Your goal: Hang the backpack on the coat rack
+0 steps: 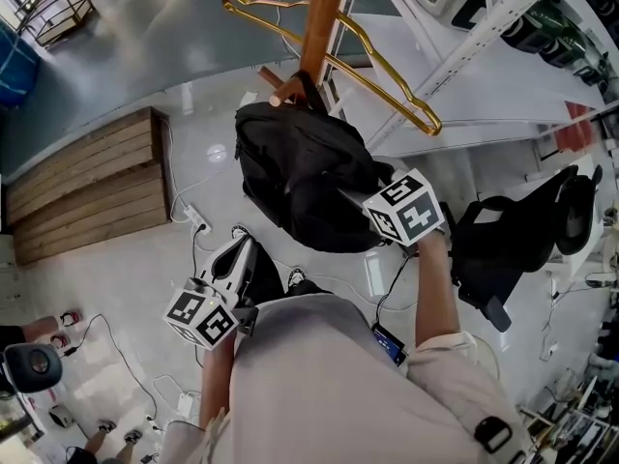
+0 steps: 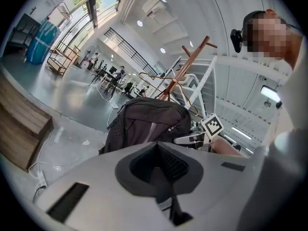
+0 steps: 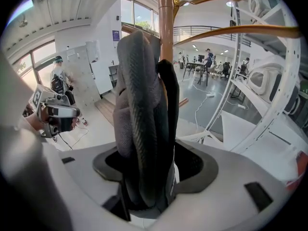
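The backpack (image 1: pixel 300 177) hangs from a rack (image 1: pixel 324 17) peg. The right gripper (image 1: pixel 350 196) has its fingers apart around the strap (image 3: pixel 144 105). The left gripper (image 1: pixel 240 249), nearer and to the left, has its fingers together and empty.

One black backpack (image 1: pixel 305 177), one wooden coat rack (image 1: pixel 324 17), one gold hanger (image 1: pixel 426 122), two grippers, left gripper (image 1: pixel 242 249) and right gripper (image 1: pixel 350 197), one other dark bag (image 1: pixel 513 240), one wooden platform (image 1: pixel 87 187), one power strip (image 1: pixel 196 219).

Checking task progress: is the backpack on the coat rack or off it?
On: the backpack hangs by its top loop from a coat rack peg.
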A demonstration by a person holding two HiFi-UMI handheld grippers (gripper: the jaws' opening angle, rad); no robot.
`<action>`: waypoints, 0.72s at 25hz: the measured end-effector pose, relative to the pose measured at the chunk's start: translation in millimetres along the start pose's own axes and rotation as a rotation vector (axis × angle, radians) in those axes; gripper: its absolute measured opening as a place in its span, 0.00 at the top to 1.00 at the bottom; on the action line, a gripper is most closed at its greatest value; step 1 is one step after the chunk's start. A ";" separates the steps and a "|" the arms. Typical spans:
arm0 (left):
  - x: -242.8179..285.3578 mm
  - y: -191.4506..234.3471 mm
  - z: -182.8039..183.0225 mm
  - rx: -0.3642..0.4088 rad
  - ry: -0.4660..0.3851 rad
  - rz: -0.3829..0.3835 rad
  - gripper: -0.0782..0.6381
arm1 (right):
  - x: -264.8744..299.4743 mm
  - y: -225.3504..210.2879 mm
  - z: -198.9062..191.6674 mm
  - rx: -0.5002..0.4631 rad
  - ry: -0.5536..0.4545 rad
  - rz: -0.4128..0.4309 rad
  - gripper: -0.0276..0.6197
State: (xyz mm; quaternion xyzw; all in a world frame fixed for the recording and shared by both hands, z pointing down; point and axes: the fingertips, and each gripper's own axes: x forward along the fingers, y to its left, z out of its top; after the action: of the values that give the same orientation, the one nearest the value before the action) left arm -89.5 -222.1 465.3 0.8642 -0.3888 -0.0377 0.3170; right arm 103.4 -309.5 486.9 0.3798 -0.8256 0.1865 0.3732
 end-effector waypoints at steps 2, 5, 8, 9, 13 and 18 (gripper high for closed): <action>0.0 -1.3 -0.6 -0.012 0.004 0.004 0.88 | -2.7 0.0 -0.4 -0.002 -0.003 -0.001 0.57; -0.4 0.0 -1.1 -0.027 -0.001 0.005 0.88 | -5.9 1.9 -0.5 0.001 -0.011 0.003 0.57; 1.5 -1.8 -3.1 -0.041 0.006 0.008 0.88 | -11.2 3.4 -1.6 0.004 -0.018 0.006 0.57; 2.6 -3.1 -4.2 -0.040 0.010 0.008 0.88 | -13.6 3.5 -2.0 0.004 -0.021 0.006 0.57; 7.4 -7.5 -9.2 -0.031 0.011 -0.012 0.88 | -21.8 3.3 -5.0 0.009 -0.033 0.000 0.57; 7.3 -14.3 -12.3 -0.029 0.013 -0.014 0.88 | -30.1 7.1 -9.7 0.015 -0.049 -0.001 0.57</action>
State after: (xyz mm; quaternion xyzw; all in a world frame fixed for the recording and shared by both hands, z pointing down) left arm -71.4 -213.7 468.1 0.8626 -0.3800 -0.0398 0.3317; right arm 115.6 -284.5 470.3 0.3875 -0.8329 0.1832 0.3501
